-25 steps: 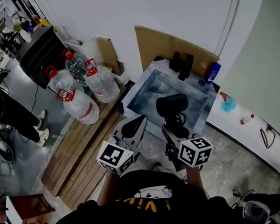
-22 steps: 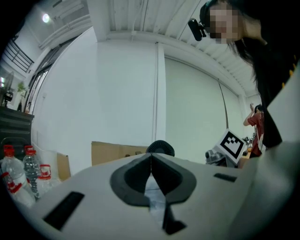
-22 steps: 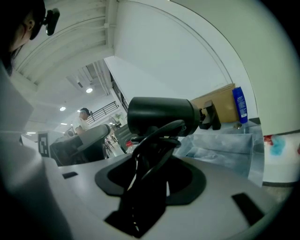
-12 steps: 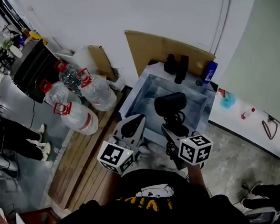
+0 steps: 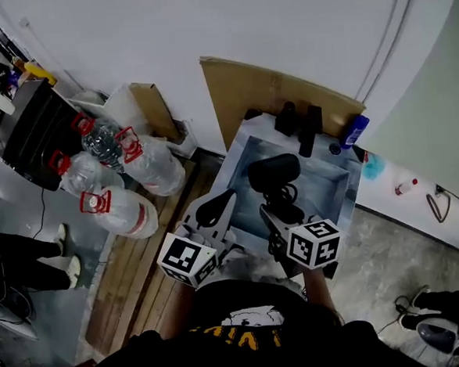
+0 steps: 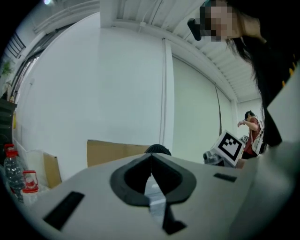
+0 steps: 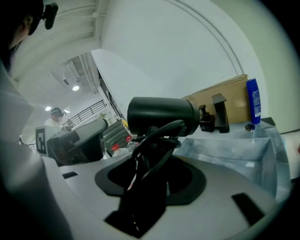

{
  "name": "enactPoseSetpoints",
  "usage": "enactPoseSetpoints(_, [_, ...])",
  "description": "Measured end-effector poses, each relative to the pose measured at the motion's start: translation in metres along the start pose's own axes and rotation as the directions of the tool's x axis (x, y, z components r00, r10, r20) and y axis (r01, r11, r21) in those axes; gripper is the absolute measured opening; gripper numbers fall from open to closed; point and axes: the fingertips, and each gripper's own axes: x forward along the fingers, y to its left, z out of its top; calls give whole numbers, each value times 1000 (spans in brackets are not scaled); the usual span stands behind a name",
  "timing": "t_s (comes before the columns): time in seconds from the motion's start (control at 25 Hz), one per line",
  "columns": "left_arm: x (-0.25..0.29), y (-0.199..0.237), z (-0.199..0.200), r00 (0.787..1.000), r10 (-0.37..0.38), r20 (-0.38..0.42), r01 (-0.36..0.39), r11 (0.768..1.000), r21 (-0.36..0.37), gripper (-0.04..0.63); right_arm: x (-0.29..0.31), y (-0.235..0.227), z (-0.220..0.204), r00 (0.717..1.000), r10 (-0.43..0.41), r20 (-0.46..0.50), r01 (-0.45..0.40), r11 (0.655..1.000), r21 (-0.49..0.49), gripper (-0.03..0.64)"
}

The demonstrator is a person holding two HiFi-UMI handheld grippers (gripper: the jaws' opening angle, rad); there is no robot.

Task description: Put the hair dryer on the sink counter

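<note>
The right gripper (image 5: 279, 213) is clamping its jaws on the handle of the hair dryer (image 5: 273, 171), holding it upright over the near side of the sink (image 5: 231, 157). The dryer is showing a stubby matte-black barrel, its black cord (image 7: 157, 136) looping round the handle (the loops are crossing the jaws in the right gripper view). The left gripper (image 5: 216, 209) is hanging alongside, jaws pressed together on nothing.

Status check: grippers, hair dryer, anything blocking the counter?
Right gripper shut on hair dryer. Left gripper shut, empty. Dryer aloft by the sink counter, not set down. Faucet and blue bottle occupy back edge.
</note>
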Motion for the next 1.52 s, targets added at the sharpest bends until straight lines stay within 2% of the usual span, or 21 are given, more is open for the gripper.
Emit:
enactPoseSetpoints(0.52, [25, 88, -13, 989, -149, -16, 148, 988, -37, 8, 132, -40, 44, 990, -131, -48, 129, 991, -32, 184])
enactPoseSetpoints(0.88, [49, 116, -18, 975, -220, -36, 218, 975, -49, 8, 209, -104, 59, 966, -229, -122, 225, 973, -49, 184])
enactPoseSetpoints(1.28, [60, 143, -29, 974, -214, -80, 210, 976, -61, 8, 267, -176, 55, 932, -294, -214, 301, 954, -1, 184])
enactPoseSetpoints(1.52, [64, 157, -36, 975, -200, -99, 194, 979, -63, 8, 283, -206, 55, 909, -353, -224, 360, 933, -10, 186])
